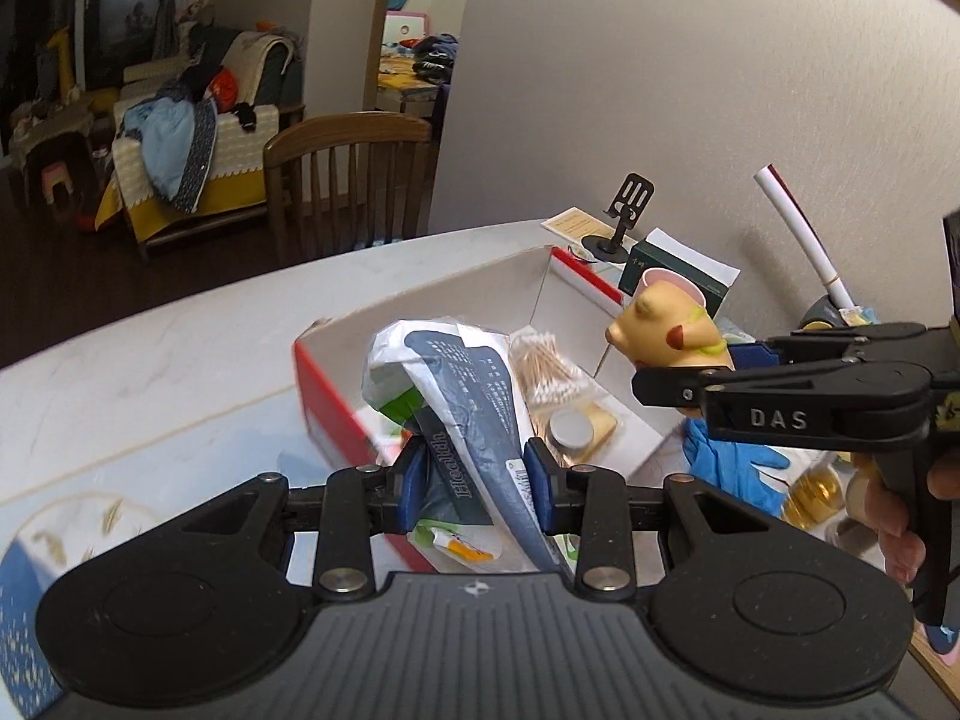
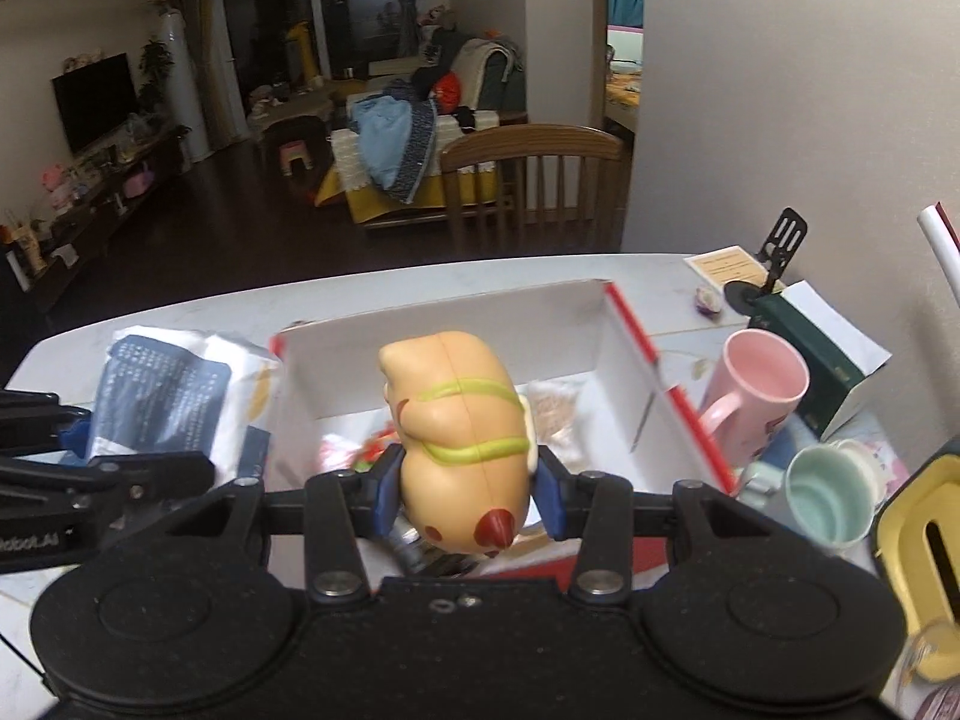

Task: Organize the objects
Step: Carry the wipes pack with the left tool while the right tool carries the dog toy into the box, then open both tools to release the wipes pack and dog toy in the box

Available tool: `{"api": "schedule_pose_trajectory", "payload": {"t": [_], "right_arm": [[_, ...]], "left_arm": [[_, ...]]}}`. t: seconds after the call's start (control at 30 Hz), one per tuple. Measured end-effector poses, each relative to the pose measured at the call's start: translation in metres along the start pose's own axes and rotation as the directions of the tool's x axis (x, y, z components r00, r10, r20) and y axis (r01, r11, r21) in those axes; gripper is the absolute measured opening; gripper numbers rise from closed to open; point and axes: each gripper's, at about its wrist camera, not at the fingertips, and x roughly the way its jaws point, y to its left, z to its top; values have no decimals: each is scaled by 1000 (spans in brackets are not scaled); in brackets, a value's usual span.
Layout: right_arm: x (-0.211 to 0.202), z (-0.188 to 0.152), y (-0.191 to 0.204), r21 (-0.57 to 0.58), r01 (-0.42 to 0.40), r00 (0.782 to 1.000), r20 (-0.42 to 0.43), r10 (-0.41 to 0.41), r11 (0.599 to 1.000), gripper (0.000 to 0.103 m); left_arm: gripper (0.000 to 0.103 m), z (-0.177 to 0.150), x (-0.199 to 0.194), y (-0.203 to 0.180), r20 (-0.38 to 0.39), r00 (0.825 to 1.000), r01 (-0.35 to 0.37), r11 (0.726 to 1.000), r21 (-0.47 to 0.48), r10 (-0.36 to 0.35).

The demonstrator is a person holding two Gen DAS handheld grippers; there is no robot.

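Note:
My left gripper (image 1: 475, 483) is shut on a white and dark blue packet (image 1: 474, 414), holding it above the near end of a red-sided cardboard box (image 1: 540, 294). That packet also shows in the right wrist view (image 2: 174, 396), left of the box (image 2: 444, 318). My right gripper (image 2: 465, 495) is shut on a tan toy animal with green stripes (image 2: 459, 420), which hangs over the box's middle. From the left wrist view the toy (image 1: 666, 330) and the right gripper (image 1: 678, 372) hover over the box's right wall. A bag of cotton swabs (image 1: 549, 369) and a small grey-lidded item (image 1: 573, 429) lie inside the box.
Right of the box stand a pink mug (image 2: 753, 396), a pale green cup (image 2: 831, 501), a dark green carton (image 2: 822, 348), a black phone stand (image 2: 774, 264) and a yellow-faced container (image 2: 924, 552). A blue glove (image 1: 732, 465) lies on the table. A wooden chair (image 2: 534, 180) stands beyond the table's far edge.

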Motion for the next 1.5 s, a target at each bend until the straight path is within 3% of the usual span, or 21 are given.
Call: {"api": "schedule_pose_trajectory", "payload": {"t": [0.47, 0.73, 1.0, 1.2, 1.5], "right_arm": [[69, -7, -28, -38, 18, 994, -104, -22, 999, 44], [87, -17, -28, -82, 0, 991, -134, -11, 997, 44], [96, -24, -25, -55, -15, 988, -157, 6, 998, 46], [96, -26, -26, -59, -26, 989, -150, 17, 998, 59], [91, -25, -29, -36, -33, 990, -139, 28, 999, 63]], "left_arm": [[34, 23, 99, -22, -88, 992, -84, 988, 130, 96], [34, 27, 136, -19, -141, 982, -103, 986, 132, 122], [35, 24, 160, -17, -206, 969, -109, 984, 138, 136], [36, 24, 169, -9, -254, 958, -107, 988, 110, 132], [50, 23, 168, -12, -264, 953, -110, 983, 145, 145]]}}
